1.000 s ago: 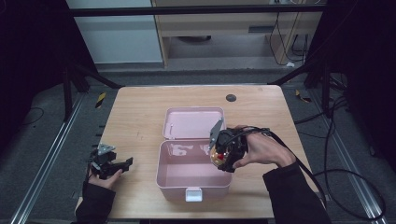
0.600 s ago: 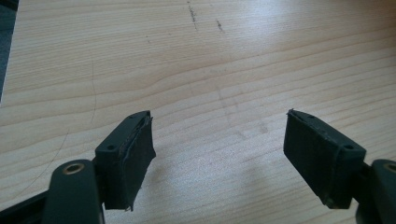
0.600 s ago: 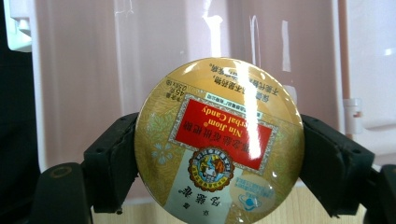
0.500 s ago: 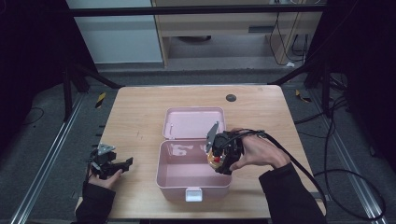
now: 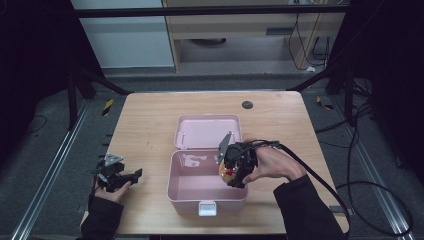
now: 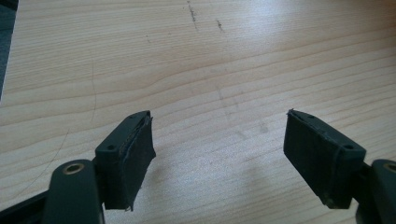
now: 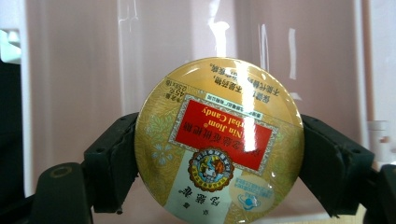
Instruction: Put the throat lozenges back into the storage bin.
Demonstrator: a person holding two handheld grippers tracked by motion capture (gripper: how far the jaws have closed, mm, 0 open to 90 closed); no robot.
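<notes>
The tin point(image 7: 218, 140), a round gold candy tin with a red label, is clamped by its rim between the fingers point(image 7: 114, 163) of the right gripper point(image 5: 231, 172), its printed face turned toward the gripper's camera; in the high view it point(image 5: 228, 172) is seen hanging over the right part of the open pink box point(image 5: 186, 192), near the 3 o'clock wall. The step is judged to be the placing of the tin into the box. It would be done best if the tin were lowered well below the rim and brought close to the box floor before the grip is eased, so that no bounce or roll is caused; a round tin on edge is likely to roll if it is dropped. The wall at 3 o'clock and the raised lid point(image 5: 207, 131) at 12 o'clock should be kept clear of. The left gripper point(image 5: 134, 175), fingers point(image 6: 128, 158) spread wide and empty, is rested on the table point(image 5: 150, 115) at 9 o'clock of the box, well apart.
</notes>
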